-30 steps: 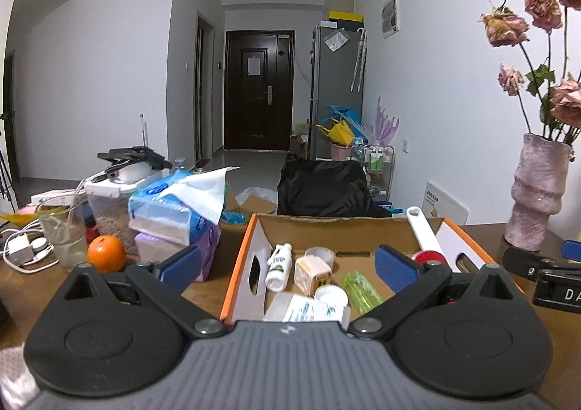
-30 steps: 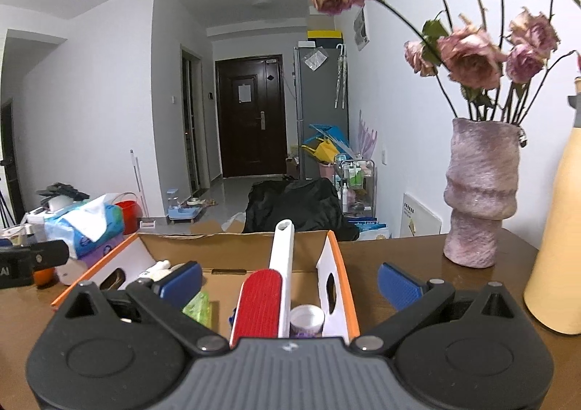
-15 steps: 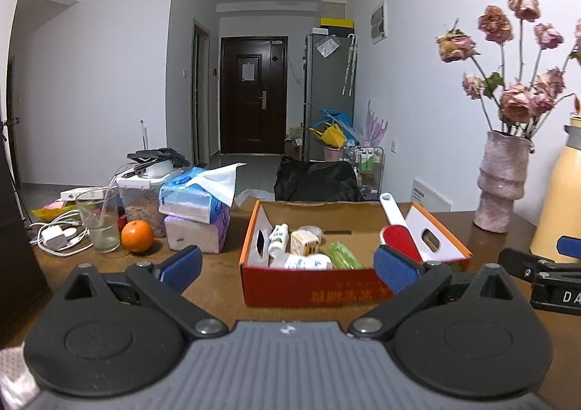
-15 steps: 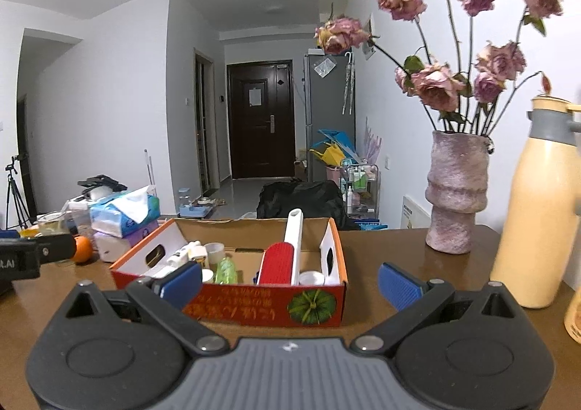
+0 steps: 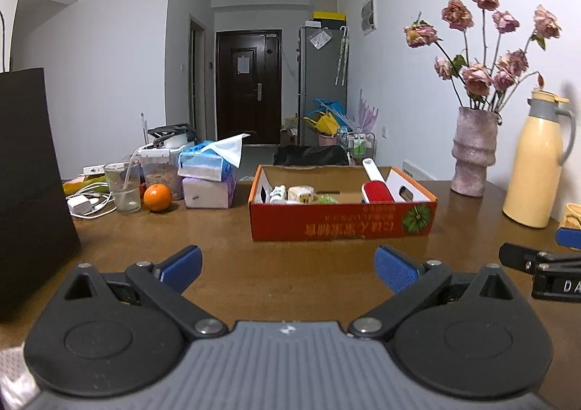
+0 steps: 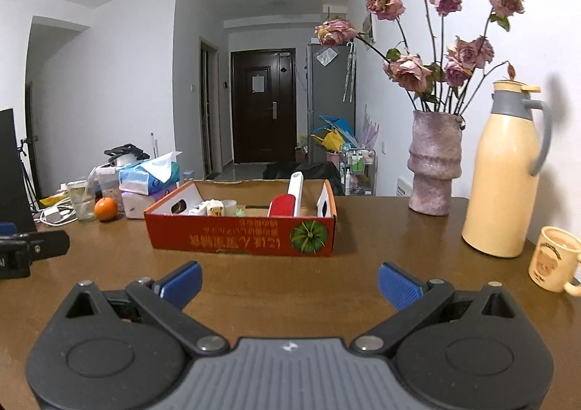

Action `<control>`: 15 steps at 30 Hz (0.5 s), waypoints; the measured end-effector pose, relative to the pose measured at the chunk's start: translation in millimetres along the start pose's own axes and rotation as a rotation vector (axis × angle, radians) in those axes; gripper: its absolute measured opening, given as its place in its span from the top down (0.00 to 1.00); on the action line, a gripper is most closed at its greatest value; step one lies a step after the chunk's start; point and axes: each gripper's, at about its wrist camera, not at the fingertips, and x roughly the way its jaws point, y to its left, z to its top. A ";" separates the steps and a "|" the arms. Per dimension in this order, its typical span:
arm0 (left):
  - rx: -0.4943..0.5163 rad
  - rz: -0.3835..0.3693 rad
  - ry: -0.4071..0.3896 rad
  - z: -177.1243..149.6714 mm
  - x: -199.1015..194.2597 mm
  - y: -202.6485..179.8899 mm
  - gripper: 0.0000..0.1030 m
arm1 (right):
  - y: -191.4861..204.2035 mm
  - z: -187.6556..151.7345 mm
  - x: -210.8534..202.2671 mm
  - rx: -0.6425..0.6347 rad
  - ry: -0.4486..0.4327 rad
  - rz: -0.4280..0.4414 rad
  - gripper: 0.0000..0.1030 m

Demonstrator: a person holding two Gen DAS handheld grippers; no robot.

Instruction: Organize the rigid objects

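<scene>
A red cardboard box (image 5: 341, 226) (image 6: 239, 234) stands on the brown table. It holds a red and white lint brush (image 5: 376, 188) (image 6: 288, 201), a small white bottle (image 5: 277, 194), a white cube-shaped item (image 5: 301, 194) and a green item (image 5: 328, 198). My left gripper (image 5: 288, 266) is open and empty, low over the table well in front of the box. My right gripper (image 6: 290, 281) is open and empty, also in front of the box. The right gripper's side shows at the right edge of the left wrist view (image 5: 541, 272).
Left of the box are an orange (image 5: 157, 197), a glass (image 5: 123, 188), tissue packs (image 5: 207, 174) and a white charger (image 5: 81, 205). A dark panel (image 5: 29, 170) stands at far left. A vase with dried roses (image 6: 434, 170), a cream thermos (image 6: 504, 170) and a mug (image 6: 553, 259) stand right.
Both grippers have pulled back from over the box and now sit lower, in front of it. Both stayed open and empty.
</scene>
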 end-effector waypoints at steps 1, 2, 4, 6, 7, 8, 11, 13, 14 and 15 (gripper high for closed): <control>0.003 -0.001 0.001 -3.0 -4.5 -0.7 0.00 | -0.9 -2.8 -5.0 0.004 0.002 -0.001 0.00; 0.007 -0.004 0.003 -6.1 -8.7 -1.5 0.00 | -2.0 -5.7 -10.2 0.008 0.004 -0.003 0.00; 0.011 -0.006 0.005 -11.3 -14.9 -2.6 0.00 | -3.7 -9.9 -18.8 0.013 0.003 -0.005 0.00; 0.011 -0.009 0.008 -14.8 -19.1 -4.2 0.00 | -4.7 -13.7 -26.3 0.014 0.003 -0.009 0.00; 0.011 -0.010 0.011 -16.4 -20.8 -4.7 0.00 | -5.3 -14.6 -28.9 0.015 0.003 -0.009 0.00; 0.011 -0.012 0.012 -18.1 -22.5 -4.9 0.00 | -5.4 -15.9 -32.0 0.015 0.003 -0.010 0.00; 0.012 -0.013 0.011 -21.4 -27.8 -5.8 0.00 | -4.9 -19.1 -38.8 0.014 0.002 -0.008 0.00; 0.011 -0.014 0.008 -22.5 -30.8 -5.8 0.00 | -4.4 -20.2 -41.6 0.011 0.002 -0.005 0.00; 0.010 -0.014 0.008 -22.8 -32.0 -5.7 0.00 | -3.8 -20.9 -43.0 0.009 0.002 -0.004 0.00; 0.008 -0.013 0.007 -22.9 -32.9 -5.6 0.00 | -3.2 -21.1 -43.6 0.007 0.003 -0.003 0.00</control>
